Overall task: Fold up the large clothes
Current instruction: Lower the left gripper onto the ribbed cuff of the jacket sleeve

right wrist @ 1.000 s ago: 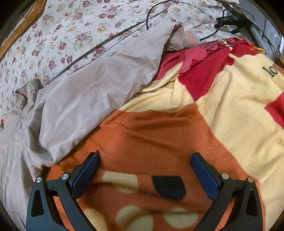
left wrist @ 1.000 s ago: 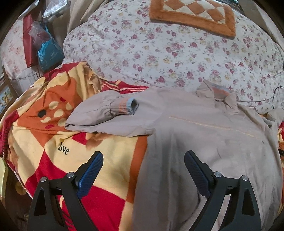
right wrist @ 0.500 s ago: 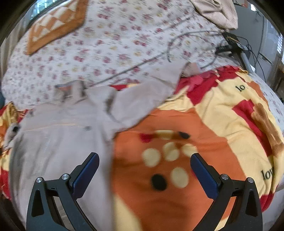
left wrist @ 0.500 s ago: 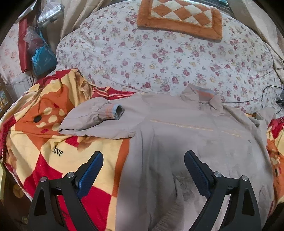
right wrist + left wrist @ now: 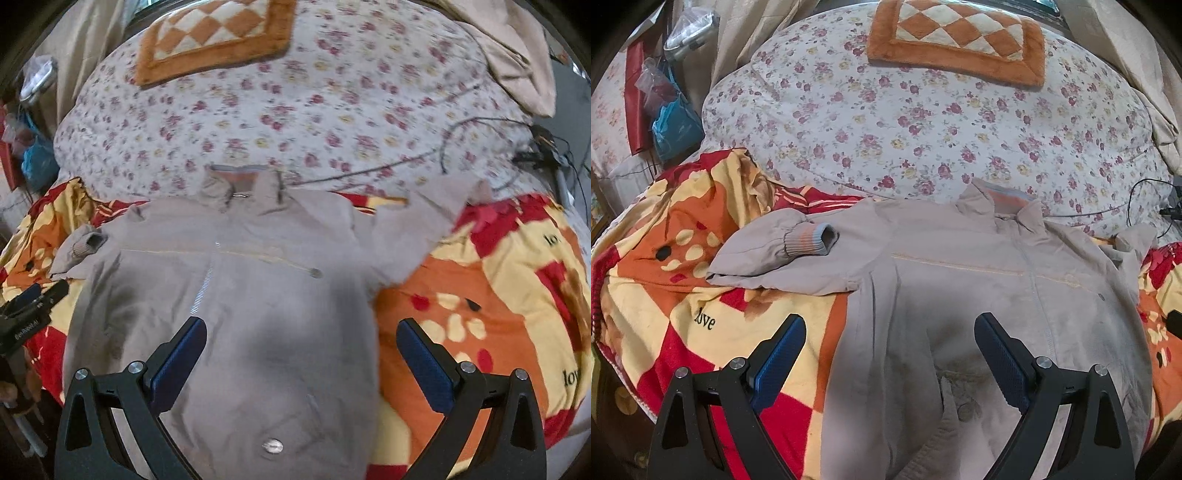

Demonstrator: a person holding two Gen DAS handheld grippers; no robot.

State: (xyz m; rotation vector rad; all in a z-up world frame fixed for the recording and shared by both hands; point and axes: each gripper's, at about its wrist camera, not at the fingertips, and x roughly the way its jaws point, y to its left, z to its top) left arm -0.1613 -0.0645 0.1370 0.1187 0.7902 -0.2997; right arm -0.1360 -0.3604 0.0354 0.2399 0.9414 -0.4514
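Both my tools, left (image 5: 888, 354) and right (image 5: 301, 350), hang released over the jacket (image 5: 236, 314), which lies front-up on the blanket (image 5: 480, 295). Its sleeve (image 5: 417, 229) at 1 o'clock is bunched toward the cable (image 5: 369, 170); I judge that dragging it carelessly could snag the cable or fold in creases.

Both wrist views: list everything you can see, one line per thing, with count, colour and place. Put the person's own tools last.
jacket: one, beige-grey, spread flat on the blanket, collar toward the duvet, one sleeve folded across itself.
sleeve cuff: one, ribbed grey with orange and blue stripes, on the folded sleeve.
blanket: one, red, orange and cream, under the jacket.
floral duvet: one, white with red flowers, behind the jacket.
checked cushion: one, orange and cream, on top of the duvet.
cable: one at least, black, across the duvet's far side.
blue bag: one, beside the bed.
left claw: one, black with blue pads, open above the jacket.
right claw: one, black with blue pads, open above the jacket.
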